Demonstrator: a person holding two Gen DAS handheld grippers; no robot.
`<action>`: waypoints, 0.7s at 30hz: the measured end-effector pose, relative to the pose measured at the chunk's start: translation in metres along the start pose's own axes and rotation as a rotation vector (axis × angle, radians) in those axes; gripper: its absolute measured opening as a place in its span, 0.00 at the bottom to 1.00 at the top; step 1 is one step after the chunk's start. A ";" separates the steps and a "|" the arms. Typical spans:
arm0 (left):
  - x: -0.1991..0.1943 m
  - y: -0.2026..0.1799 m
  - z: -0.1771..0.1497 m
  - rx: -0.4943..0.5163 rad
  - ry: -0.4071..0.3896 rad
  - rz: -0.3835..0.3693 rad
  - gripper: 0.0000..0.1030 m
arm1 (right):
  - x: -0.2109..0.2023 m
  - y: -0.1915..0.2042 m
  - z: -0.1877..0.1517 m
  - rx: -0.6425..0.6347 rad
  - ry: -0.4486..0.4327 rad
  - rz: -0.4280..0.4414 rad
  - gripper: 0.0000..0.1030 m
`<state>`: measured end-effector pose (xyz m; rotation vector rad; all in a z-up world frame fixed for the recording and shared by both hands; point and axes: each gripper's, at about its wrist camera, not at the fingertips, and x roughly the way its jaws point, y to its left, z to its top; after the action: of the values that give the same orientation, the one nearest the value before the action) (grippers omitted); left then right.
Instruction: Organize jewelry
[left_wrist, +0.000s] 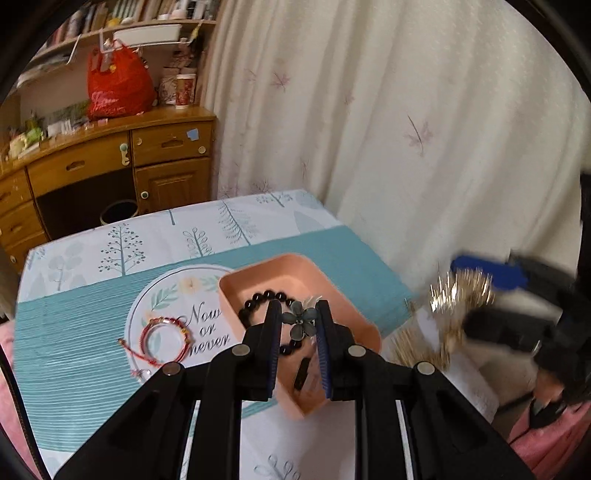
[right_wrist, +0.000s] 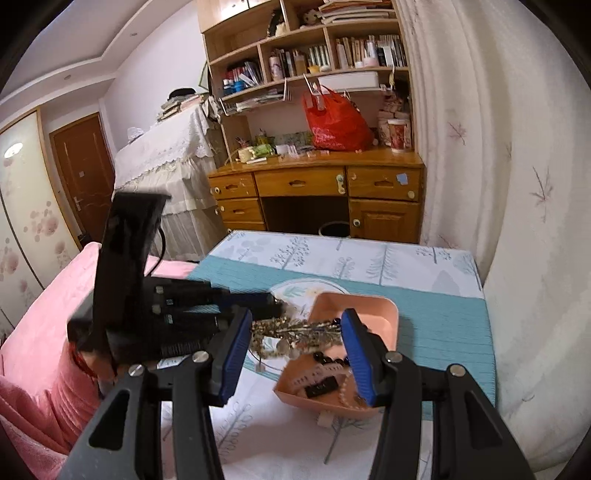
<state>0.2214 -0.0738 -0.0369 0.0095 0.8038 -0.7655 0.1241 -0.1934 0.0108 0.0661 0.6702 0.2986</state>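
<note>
Flower clip (left_wrist: 298, 320) pinched in your left gripper (left_wrist: 297, 325), directly above the pink tray (left_wrist: 364, 325).
Your right gripper (right_wrist: 295, 341) grips the gold tassel piece (right_wrist: 291, 334), long axis crosswise, beside the tray's near rim.

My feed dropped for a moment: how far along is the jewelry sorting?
Done: a black bead bracelet and a few smaller pieces already lie in the pink tray. In hand: the left gripper is shut on a grey flower piece above the tray, and the right gripper holds a gold tinsel-like piece beside it. Left: the red string bracelet is on the tablecloth, outside the tray.
</note>
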 end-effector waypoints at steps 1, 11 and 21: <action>0.001 0.002 0.002 -0.009 -0.002 -0.008 0.15 | 0.002 -0.003 -0.002 -0.001 0.011 0.000 0.49; 0.028 0.002 0.009 -0.004 0.038 0.006 0.16 | 0.024 -0.026 -0.020 0.011 0.092 -0.022 0.49; 0.058 -0.005 0.000 0.017 0.155 -0.002 0.33 | 0.050 -0.046 -0.028 0.032 0.130 -0.018 0.52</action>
<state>0.2446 -0.1133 -0.0733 0.0846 0.9446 -0.7802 0.1553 -0.2236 -0.0480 0.0715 0.8047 0.2768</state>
